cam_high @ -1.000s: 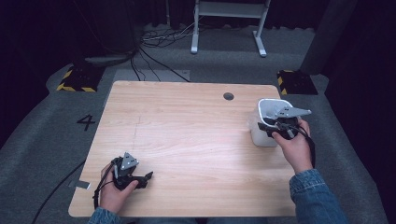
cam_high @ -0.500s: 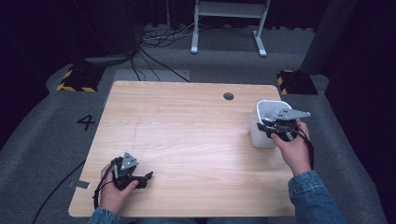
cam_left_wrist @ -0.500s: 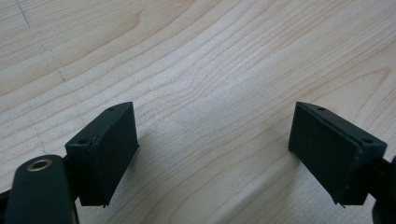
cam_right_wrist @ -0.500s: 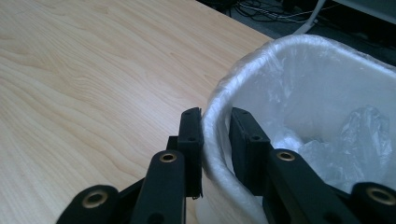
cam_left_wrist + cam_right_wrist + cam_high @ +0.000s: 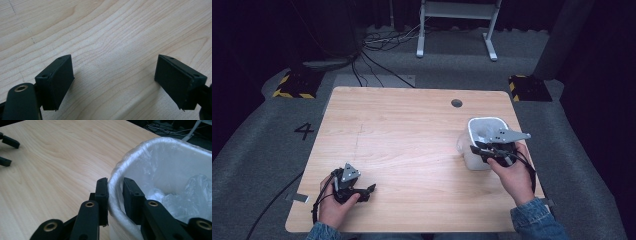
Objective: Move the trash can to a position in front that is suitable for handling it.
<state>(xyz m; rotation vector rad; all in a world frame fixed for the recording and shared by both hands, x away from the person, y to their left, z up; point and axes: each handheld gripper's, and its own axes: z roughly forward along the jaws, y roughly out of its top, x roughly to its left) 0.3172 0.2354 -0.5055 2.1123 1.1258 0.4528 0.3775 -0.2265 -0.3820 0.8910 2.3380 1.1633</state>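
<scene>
My right gripper (image 5: 115, 195) pinches the near rim of the small white plastic-lined bin (image 5: 160, 165) at the table's right edge, far from my spread, idle left gripper (image 5: 115, 82).

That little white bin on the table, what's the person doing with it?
A person at a wooden table holds a two-jaw gripper in each hand. The right gripper is clamped on the rim of a small white bin lined with a thin plastic bag, one jaw outside the rim and one inside. The bin stands near the table's right edge. The left gripper rests low over bare wood near the front left corner, jaws wide apart and holding nothing.
</scene>
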